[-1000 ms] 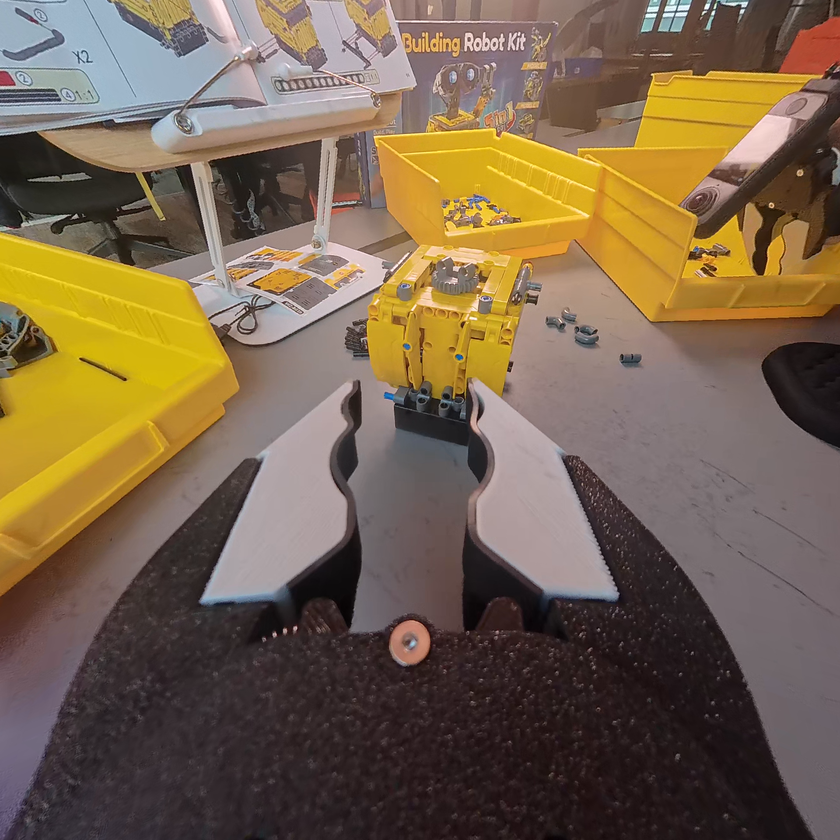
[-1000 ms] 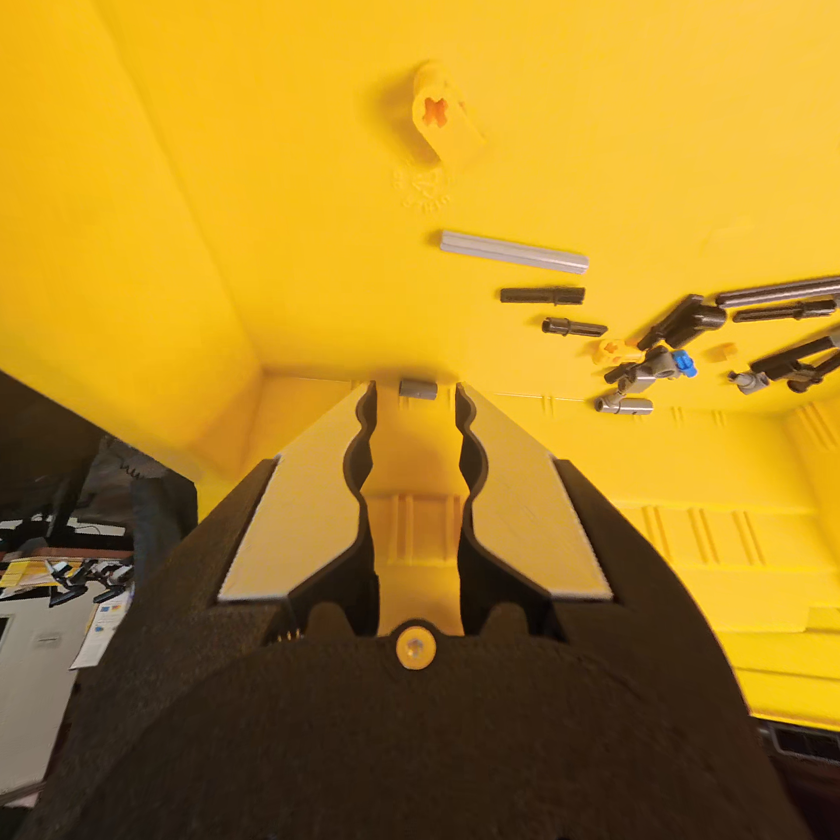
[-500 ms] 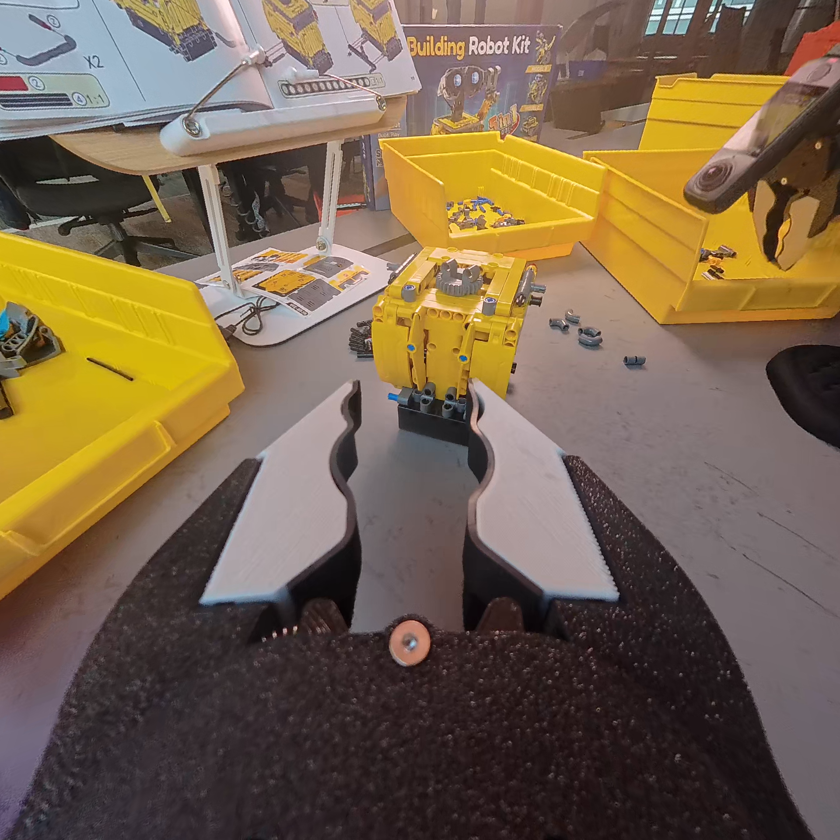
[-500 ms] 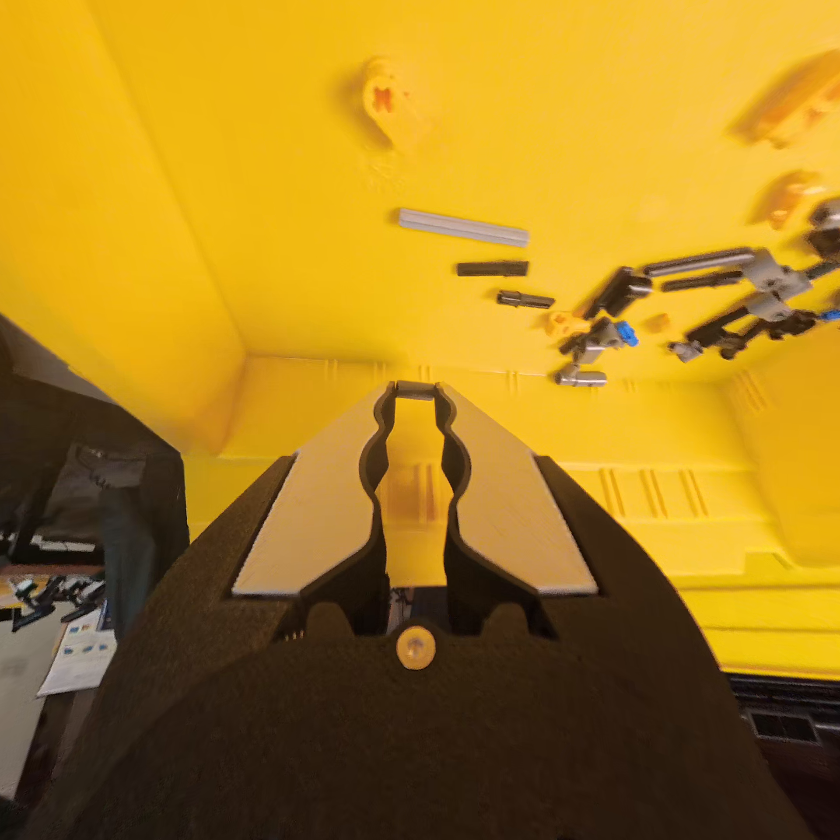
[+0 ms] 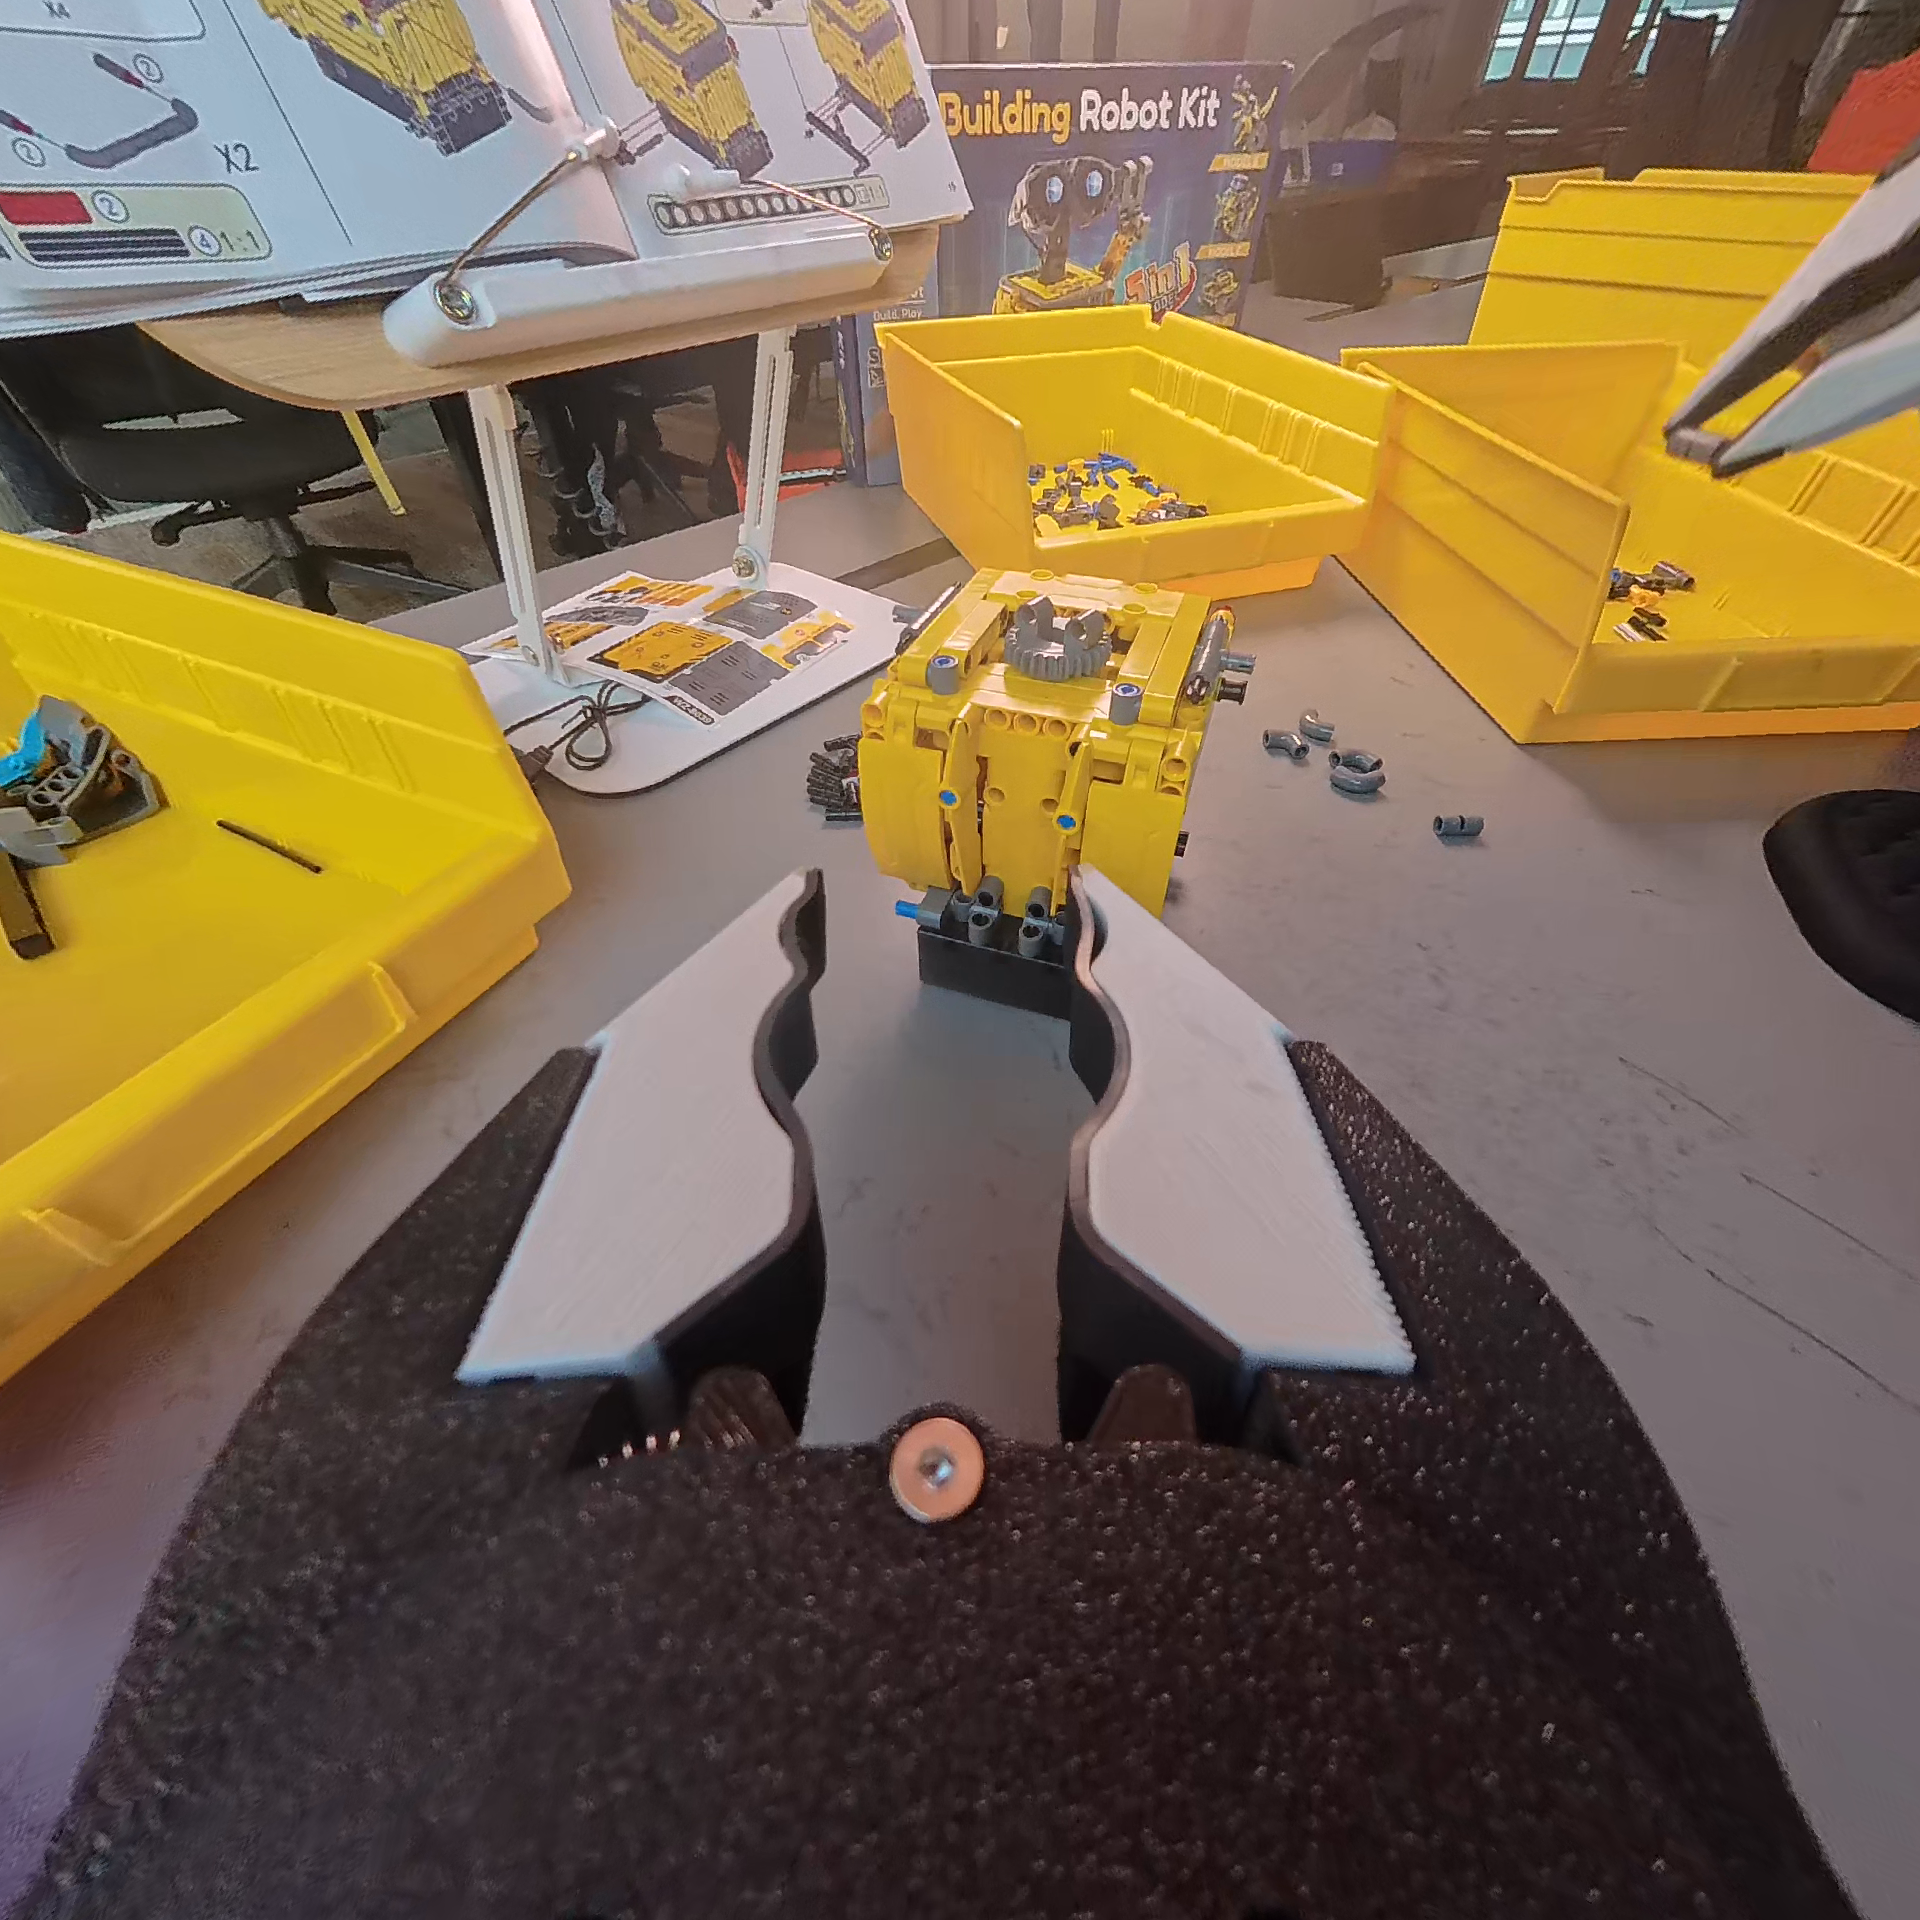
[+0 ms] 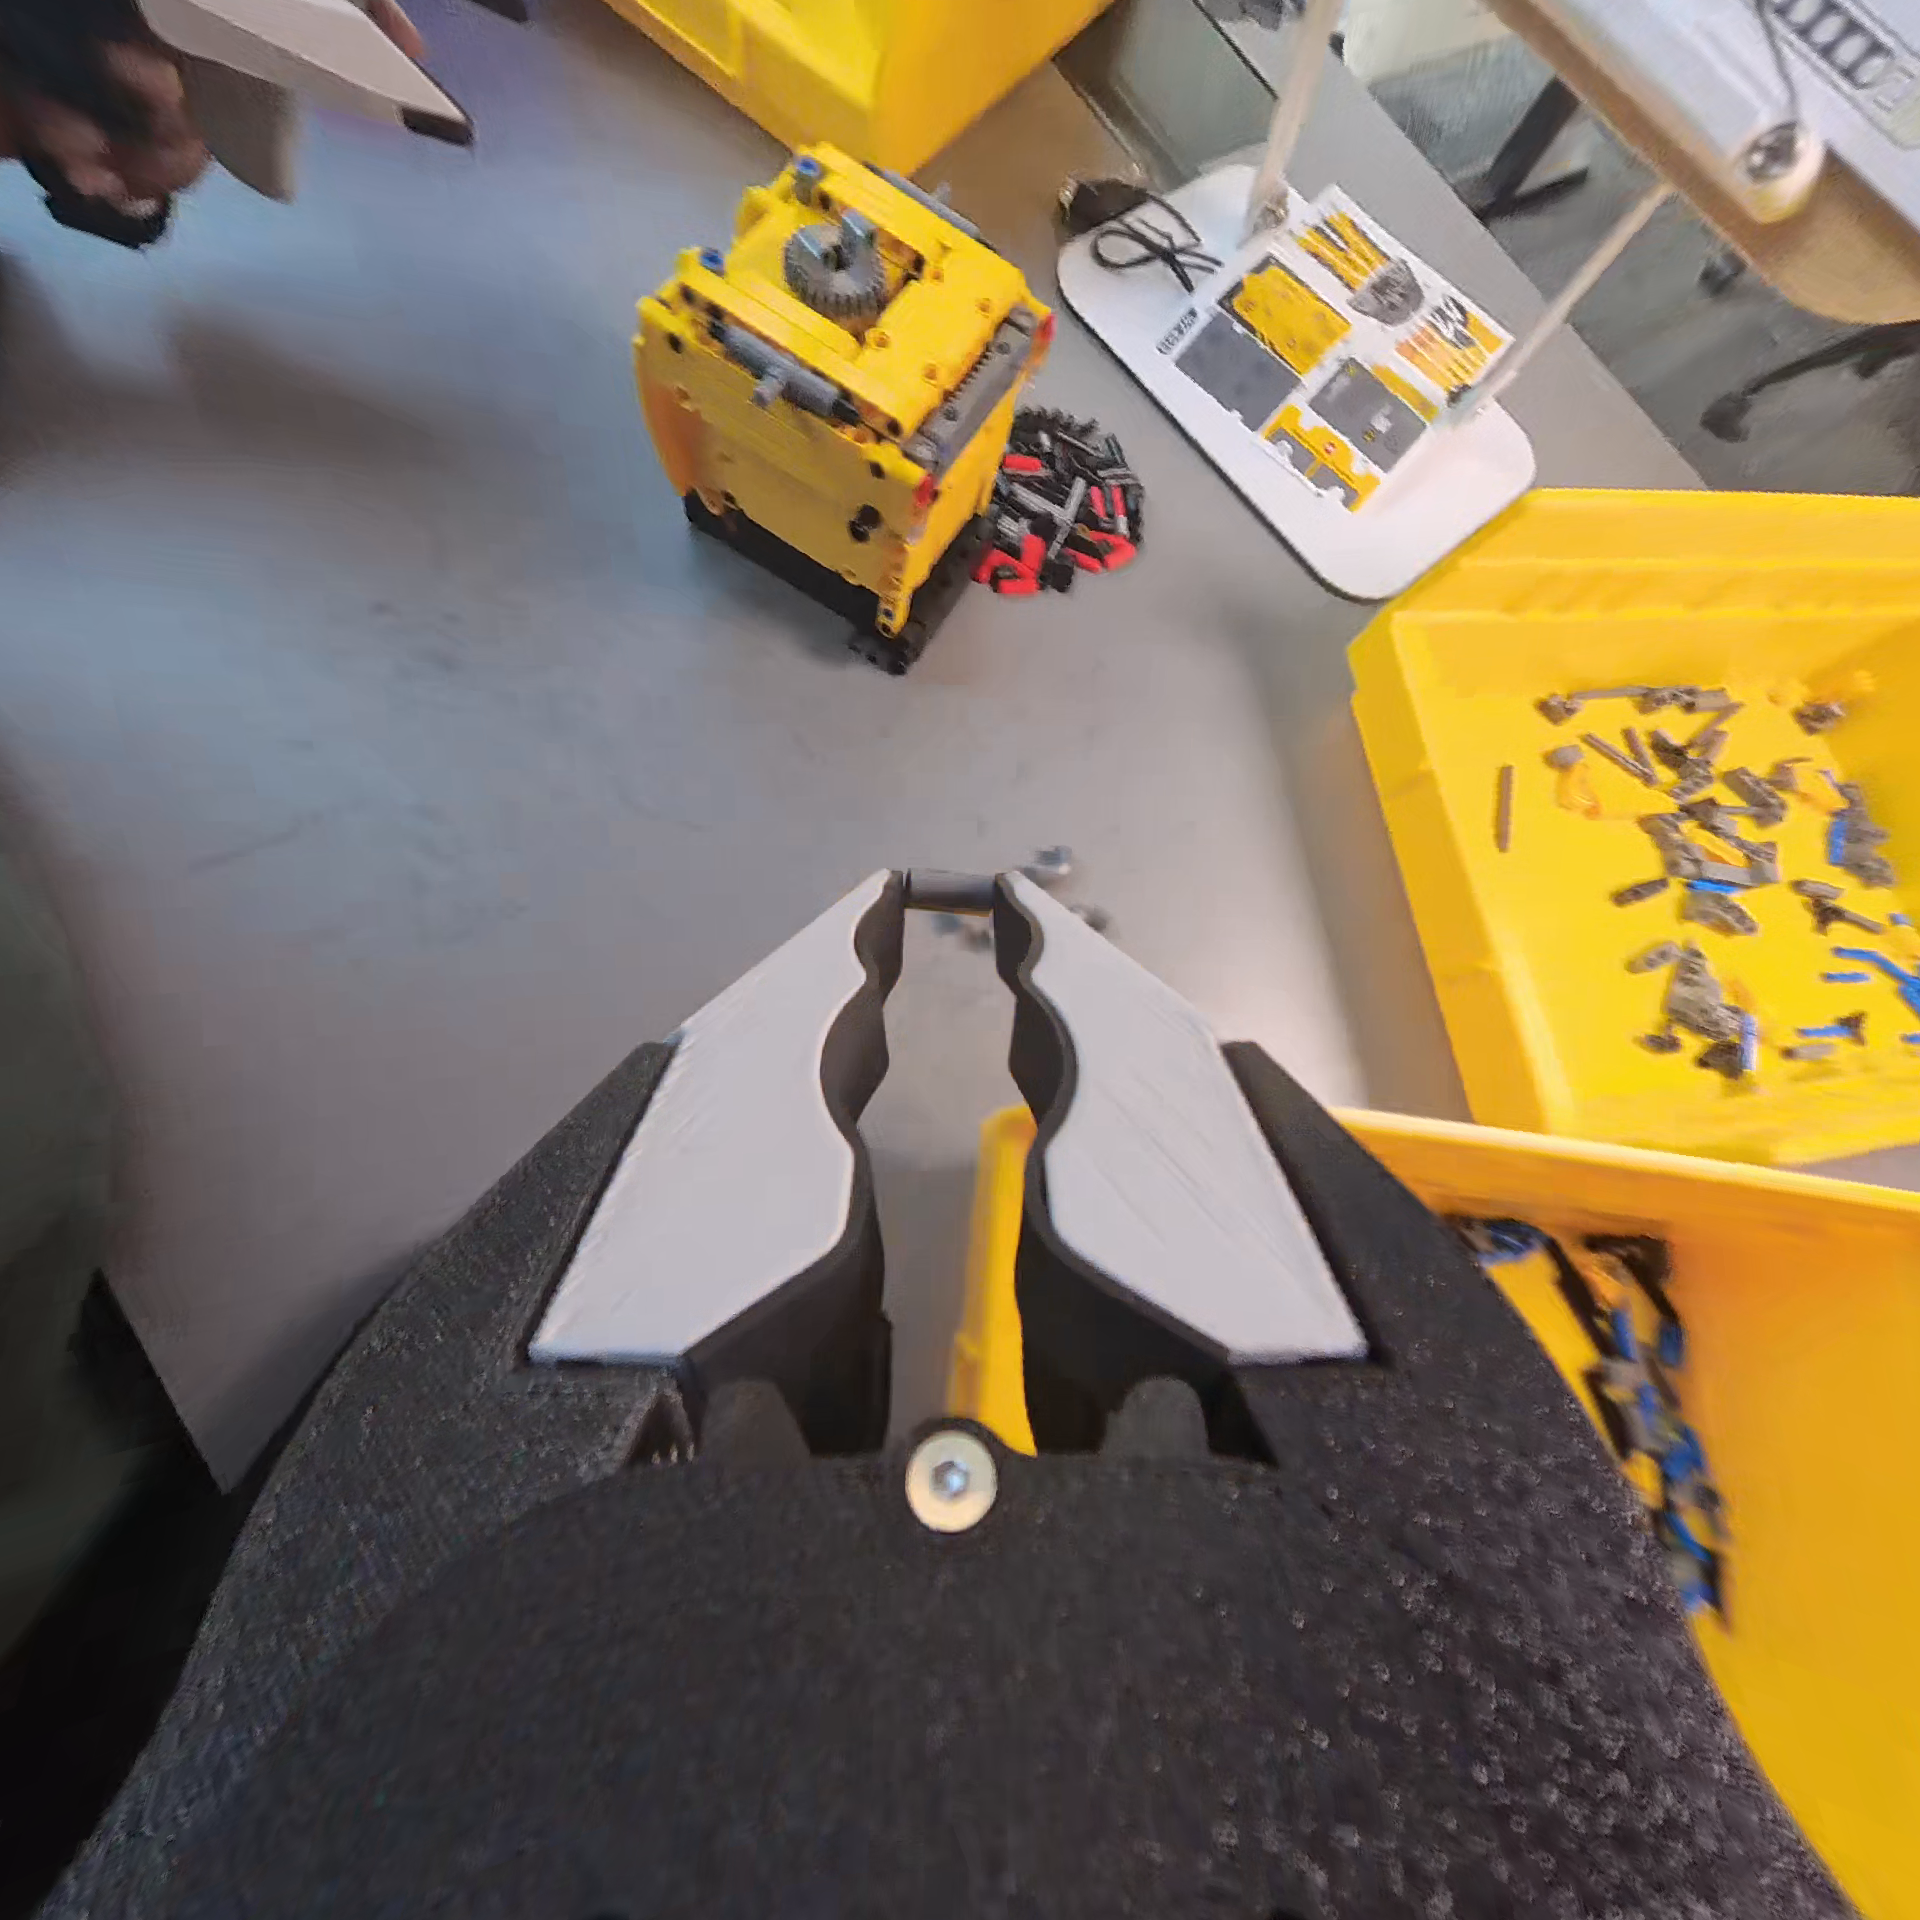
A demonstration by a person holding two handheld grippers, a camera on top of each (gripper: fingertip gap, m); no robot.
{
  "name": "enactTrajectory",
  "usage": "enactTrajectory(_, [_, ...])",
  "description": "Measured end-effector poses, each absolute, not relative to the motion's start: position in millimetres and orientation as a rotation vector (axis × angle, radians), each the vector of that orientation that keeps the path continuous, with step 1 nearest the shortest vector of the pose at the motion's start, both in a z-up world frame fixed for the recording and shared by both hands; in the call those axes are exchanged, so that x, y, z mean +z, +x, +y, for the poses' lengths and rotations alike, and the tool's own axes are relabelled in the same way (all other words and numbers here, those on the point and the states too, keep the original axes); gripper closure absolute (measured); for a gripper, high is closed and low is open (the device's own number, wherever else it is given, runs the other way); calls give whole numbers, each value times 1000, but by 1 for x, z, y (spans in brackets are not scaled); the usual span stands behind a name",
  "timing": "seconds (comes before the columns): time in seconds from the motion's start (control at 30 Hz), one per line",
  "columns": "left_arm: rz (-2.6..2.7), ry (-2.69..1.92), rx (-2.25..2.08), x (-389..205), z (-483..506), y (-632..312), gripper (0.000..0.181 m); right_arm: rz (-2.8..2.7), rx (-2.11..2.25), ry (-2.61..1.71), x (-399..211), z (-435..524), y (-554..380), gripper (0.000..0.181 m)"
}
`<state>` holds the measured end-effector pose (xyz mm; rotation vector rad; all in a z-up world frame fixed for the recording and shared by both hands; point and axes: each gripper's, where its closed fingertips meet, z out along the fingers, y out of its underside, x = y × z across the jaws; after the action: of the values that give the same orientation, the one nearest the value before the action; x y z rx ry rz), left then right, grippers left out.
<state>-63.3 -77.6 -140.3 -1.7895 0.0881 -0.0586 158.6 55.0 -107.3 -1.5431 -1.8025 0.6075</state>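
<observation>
A yellow brick-built robot body [image 5: 1029, 769] stands mid-tabletop [image 5: 1455, 1091]. Yellow parts bins [image 5: 1132, 416] line the far and left edges. A white book stand [image 5: 623, 281] holds an open instruction booklet [image 5: 416, 114] near the far-left corner.

Bright, even indoor light, soft shadows only. Left wrist view sharp, strong fisheye bend at edges, faint purple tint in the near corners. Right wrist view motion-blurred, worst at right and far left.

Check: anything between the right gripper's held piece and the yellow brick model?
Bare grey tabletop separates the small grey connector in the right gripper from the yellow brick model, per right wrist view.
</observation>
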Motion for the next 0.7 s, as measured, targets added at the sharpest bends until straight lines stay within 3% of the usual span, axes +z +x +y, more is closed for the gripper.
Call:
enactTrajectory(0.27, [88,-1798,-59,-143,-77,-63,136,-1765,682,-1575,-197,-2,121,164])
enactTrajectory(0.7, [104,-1807,-57,-145,-77,-62,133,-1930,557,-1606,-236,-9,113,158])
